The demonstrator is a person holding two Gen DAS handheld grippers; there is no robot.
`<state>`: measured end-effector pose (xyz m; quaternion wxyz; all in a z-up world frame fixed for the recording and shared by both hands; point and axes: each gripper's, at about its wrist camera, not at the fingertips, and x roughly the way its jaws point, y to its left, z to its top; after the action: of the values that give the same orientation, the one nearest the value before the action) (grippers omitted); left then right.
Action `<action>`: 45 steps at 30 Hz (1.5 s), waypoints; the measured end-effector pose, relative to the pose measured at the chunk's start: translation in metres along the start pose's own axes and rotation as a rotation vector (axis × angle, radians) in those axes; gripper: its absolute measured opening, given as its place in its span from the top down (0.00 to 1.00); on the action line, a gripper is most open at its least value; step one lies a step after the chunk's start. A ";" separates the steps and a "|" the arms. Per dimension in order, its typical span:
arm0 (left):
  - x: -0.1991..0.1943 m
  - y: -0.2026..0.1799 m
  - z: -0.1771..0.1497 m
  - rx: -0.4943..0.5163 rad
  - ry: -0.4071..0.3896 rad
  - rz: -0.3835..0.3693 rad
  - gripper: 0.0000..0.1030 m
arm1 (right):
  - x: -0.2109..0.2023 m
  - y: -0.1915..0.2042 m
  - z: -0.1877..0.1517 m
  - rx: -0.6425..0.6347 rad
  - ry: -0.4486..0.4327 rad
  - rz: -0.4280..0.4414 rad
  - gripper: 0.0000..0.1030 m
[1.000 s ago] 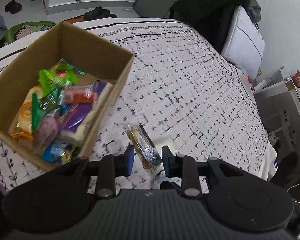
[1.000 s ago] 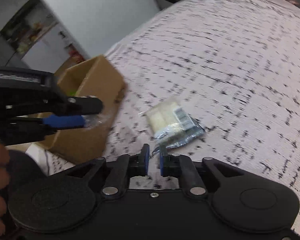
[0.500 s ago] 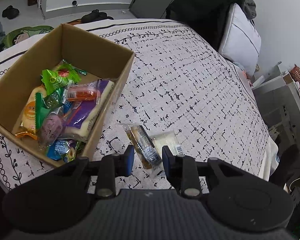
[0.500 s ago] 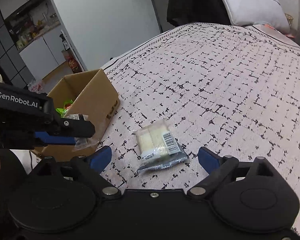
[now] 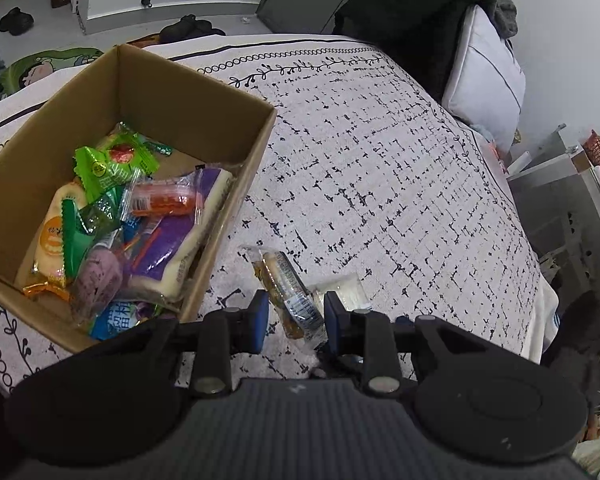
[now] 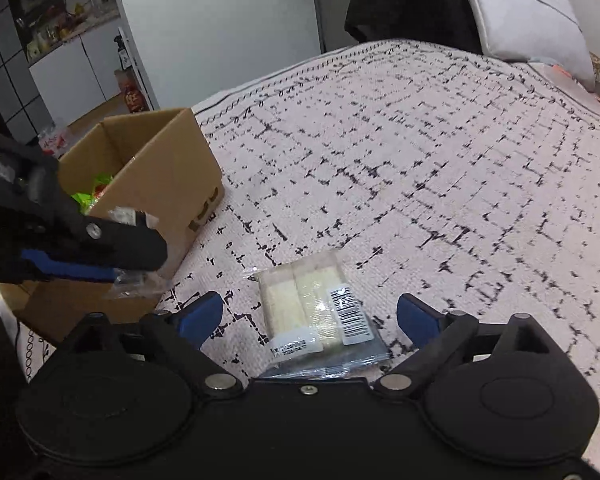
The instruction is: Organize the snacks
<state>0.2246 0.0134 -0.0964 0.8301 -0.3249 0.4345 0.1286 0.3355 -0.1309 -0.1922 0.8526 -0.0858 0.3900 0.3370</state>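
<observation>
Your left gripper (image 5: 293,316) has its blue pads closed partway on a clear-wrapped snack bar (image 5: 286,288): brownish filling w/ a blue-white label, long and narrow, tilted so its far end points toward 11 o'clock. From the right wrist cam the same left gripper (image 6: 140,264) shows at 9 o'clock, the crinkled clear wrapper (image 6: 134,284) pinched at its tip, held above the bedspread just beside the box's near corner.

Your right gripper (image 6: 310,316) is spread wide, nothing in it, blue pads either side of the pale sandwich pack (image 6: 314,312). That pack lies flat on the bedspread (image 6: 440,168) at 12 o'clock, just ahead: two cream-colored slabs side by side in clear film, white barcode sticker on its right side, a date label at the near end, dark blue foil edge closest to you.

Farther out at 10 o'clock in the left cam sits the open cardboard box (image 5: 196,92), approx. half full: green packets (image 5: 108,168), an orange-red sausage stick (image 5: 160,200), a purple pack (image 5: 168,244), a yellow-orange bag (image 5: 52,236). Beyond, at 1 o'clock, a white pillow (image 5: 488,80) at the head of the bed.
</observation>
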 end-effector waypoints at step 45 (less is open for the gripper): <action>0.013 -0.002 0.008 0.112 0.086 0.038 0.54 | -0.080 -0.029 0.011 0.312 -0.094 -0.018 0.57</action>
<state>0.2384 0.0164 -0.1025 0.8249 -0.2750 0.4824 0.1059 0.3232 -0.1886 -0.1306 0.8760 0.0600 0.3963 0.2684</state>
